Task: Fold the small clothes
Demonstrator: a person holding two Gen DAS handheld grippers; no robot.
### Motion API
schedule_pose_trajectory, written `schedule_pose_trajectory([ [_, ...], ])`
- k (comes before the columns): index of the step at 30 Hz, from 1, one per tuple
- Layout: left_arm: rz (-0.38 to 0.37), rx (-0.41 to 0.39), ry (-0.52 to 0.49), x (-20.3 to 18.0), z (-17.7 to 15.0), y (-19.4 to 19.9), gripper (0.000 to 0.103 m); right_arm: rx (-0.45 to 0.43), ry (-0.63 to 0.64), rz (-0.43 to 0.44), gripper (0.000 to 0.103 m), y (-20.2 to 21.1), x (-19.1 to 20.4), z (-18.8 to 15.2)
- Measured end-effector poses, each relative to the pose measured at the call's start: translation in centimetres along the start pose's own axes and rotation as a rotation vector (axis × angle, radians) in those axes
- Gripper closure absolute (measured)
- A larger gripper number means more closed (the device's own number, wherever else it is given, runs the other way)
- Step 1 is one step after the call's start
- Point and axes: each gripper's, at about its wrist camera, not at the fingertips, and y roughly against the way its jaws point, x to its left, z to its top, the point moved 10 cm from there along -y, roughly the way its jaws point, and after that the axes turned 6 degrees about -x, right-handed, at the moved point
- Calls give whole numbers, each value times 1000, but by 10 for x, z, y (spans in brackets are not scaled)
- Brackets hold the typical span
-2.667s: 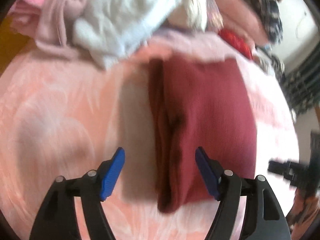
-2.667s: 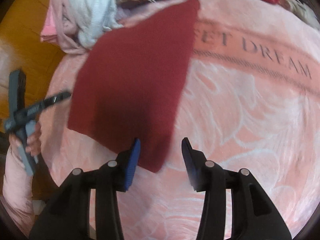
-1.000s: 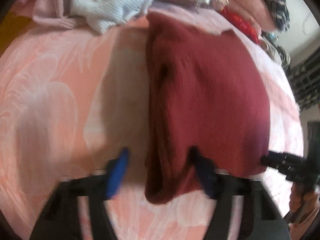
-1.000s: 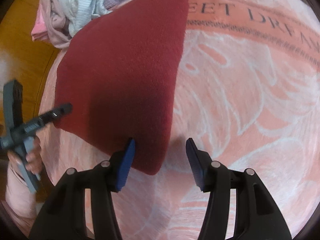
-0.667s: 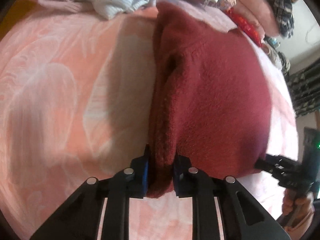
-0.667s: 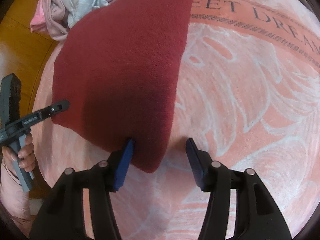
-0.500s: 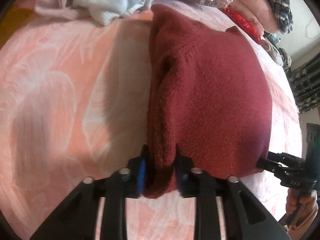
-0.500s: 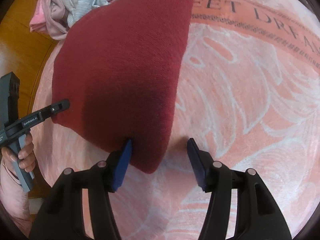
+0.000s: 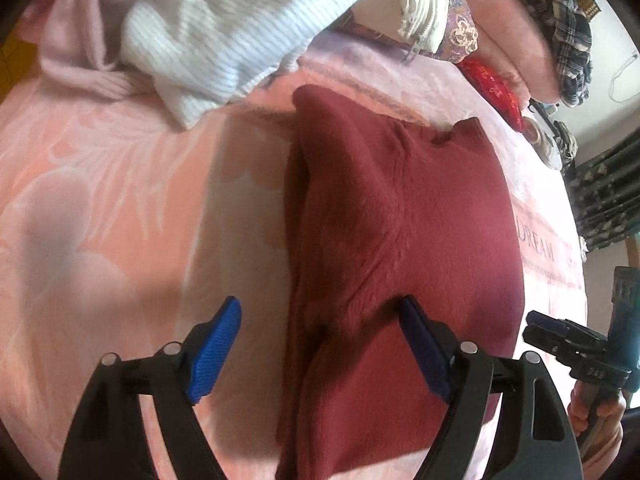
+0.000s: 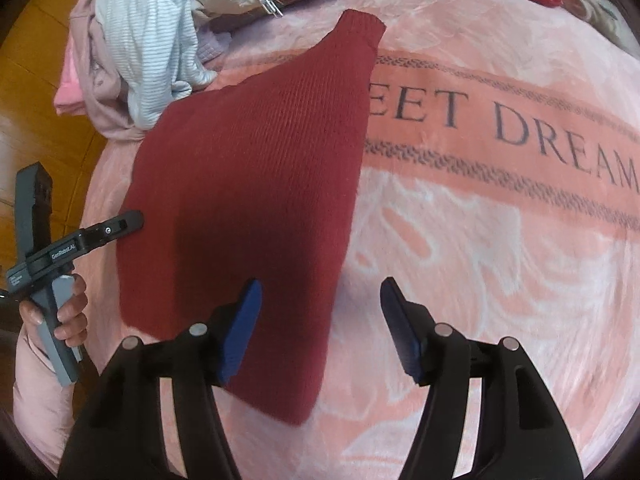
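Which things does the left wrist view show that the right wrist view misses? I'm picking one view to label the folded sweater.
Only the left wrist view shows the sweater's layered folded edge, a plaid cloth on the far pile, dark curtains and the left gripper, its jaws opening over that edge without pressing it.

Only the right wrist view shows the orange wood floor, the full "DREAM" lettering and the right gripper, its jaws opening astride the sweater's right edge.

Both show the dark red sweater, the pink blanket and the striped white garment.
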Motion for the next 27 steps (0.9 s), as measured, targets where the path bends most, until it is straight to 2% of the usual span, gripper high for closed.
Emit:
schedule_pose_trajectory([
  [6,4,60,-75,-11,-5,-27,20,29,-18,-3,41,-23,-2,4],
  [11,-80,77,-32,-7,-15,-41,21,37,-6,11,41,-27,-1,6],
  [12,-88,71,-38,-7,-17,-41,22,41,-3,24,43,-29,0,6],
  [13,-90,68,-49,-7,-18,-41,23,48,-7,50,55,-31,3,5],
  [14,-91,67,-61,-9,-19,-41,25,51,-22,68,55,-32,4,5],
  [15,-108,70,-62,-11,-19,-41,37,50,-28,70,56,-33,3,5],
  [17,-102,68,-72,-16,-20,-41,45,42,-22,72,62,-32,5,5],
  [19,-99,62,-92,-19,-20,-39,50,32,-30,79,66,-30,6,4],
  [23,-149,61,-61,-18,-20,-33,64,16,-50,110,73,-21,7,3],
  [27,-173,37,-34,-22,-21,-20,71,2,-61,172,78,3,9,3],
])
